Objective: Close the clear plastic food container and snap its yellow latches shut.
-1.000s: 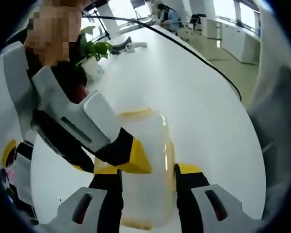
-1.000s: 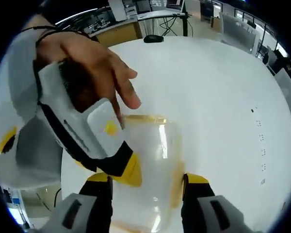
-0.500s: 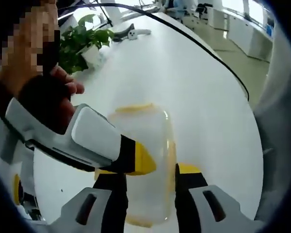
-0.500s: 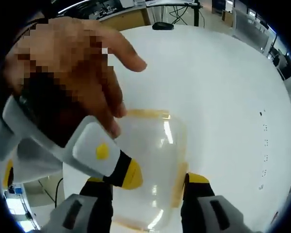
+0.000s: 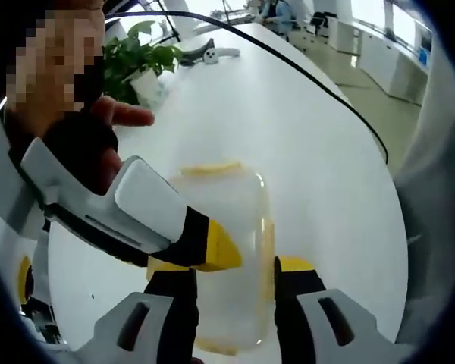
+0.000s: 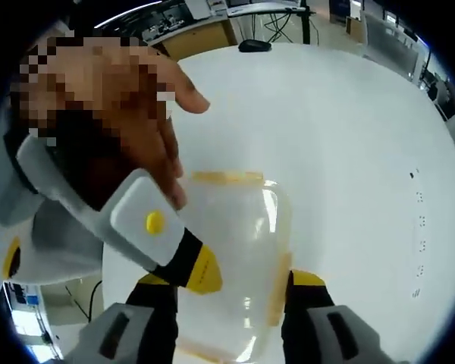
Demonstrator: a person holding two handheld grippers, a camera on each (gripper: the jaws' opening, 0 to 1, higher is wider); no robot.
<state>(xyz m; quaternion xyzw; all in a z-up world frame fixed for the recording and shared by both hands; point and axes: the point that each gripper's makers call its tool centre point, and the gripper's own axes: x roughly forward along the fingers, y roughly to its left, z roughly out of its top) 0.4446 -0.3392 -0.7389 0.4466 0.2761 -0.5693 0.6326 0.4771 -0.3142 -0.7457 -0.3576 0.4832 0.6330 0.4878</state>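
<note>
Clear box (image 5: 227,258) (image 6: 235,258) sits on white table (image 5: 288,129) (image 6: 349,152), yellow clips on sides. Left gripper (image 5: 231,277) jaws apart, box between. Right gripper (image 6: 231,288) jaws apart, box between. Plant (image 5: 140,64) far behind box.

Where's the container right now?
The clear container lies on the white table, between the left gripper's jaws in the left gripper view, with the potted plant beyond it.

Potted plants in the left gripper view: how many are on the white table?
1. A leafy potted plant stands at the far left of the white table, beyond the clear food container. Others may be hidden behind the hand.
</note>
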